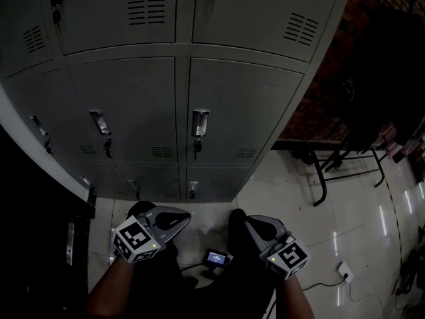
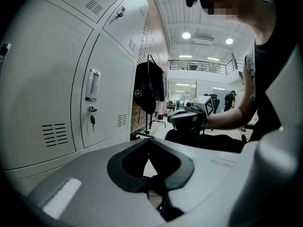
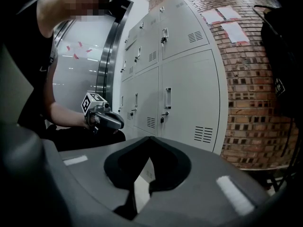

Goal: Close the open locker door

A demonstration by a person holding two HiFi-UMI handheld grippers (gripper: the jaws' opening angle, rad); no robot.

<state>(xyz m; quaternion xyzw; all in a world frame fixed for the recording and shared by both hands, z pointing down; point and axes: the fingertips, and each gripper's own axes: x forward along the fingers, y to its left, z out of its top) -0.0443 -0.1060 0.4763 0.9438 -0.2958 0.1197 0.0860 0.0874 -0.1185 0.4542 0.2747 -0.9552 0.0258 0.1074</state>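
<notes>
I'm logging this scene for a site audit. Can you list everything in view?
lockers: one bank, grey, straight ahead; no door plainly open
keys: several, dark, hanging from middle-row locks
brick wall: one, red-brown, right of the lockers
paper sheets: a few, pale, on the brick wall
garment: one, black, hanging on a stand by the wall
screen device: one, black, on the floor near the person
socket block: one, white, on the floor at right, cable attached
floor: glossy pale tiles
left hand-held gripper: grey, shut, empty
right hand-held gripper: grey, shut, empty
forearms: two, bare, bottom edge
</notes>
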